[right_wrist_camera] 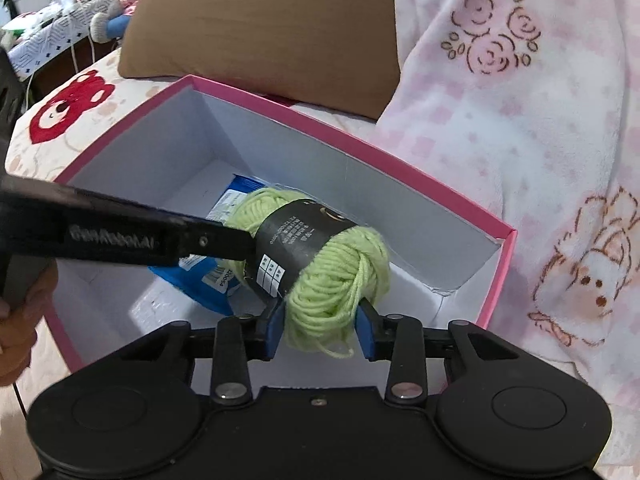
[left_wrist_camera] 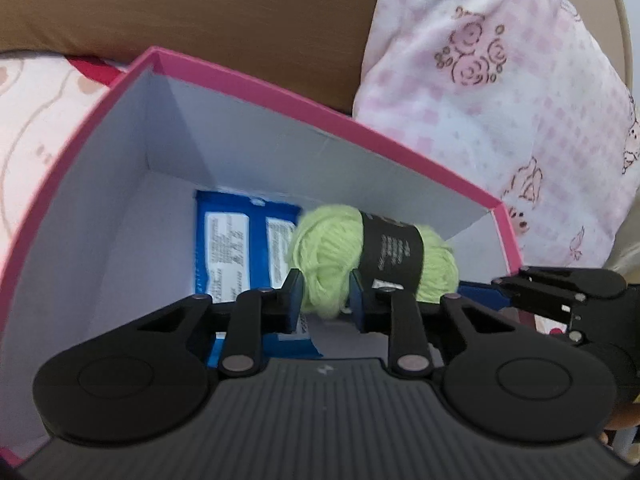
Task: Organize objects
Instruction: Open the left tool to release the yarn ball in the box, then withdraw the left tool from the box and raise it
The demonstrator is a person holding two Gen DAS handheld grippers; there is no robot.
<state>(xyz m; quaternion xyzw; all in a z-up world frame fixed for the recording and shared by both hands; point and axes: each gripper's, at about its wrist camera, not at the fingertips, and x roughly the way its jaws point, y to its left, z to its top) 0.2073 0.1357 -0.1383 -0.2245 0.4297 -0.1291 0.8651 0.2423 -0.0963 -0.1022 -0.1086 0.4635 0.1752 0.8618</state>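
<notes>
Two tools clamped on one green yarn skein, left tool, right tool, above pink box

Box on the bedding, cushion behind it, blanket to its right; packet flat on the box floor; yarn skein above the packet, inside the box walls, between both grippers' fingers.
</notes>
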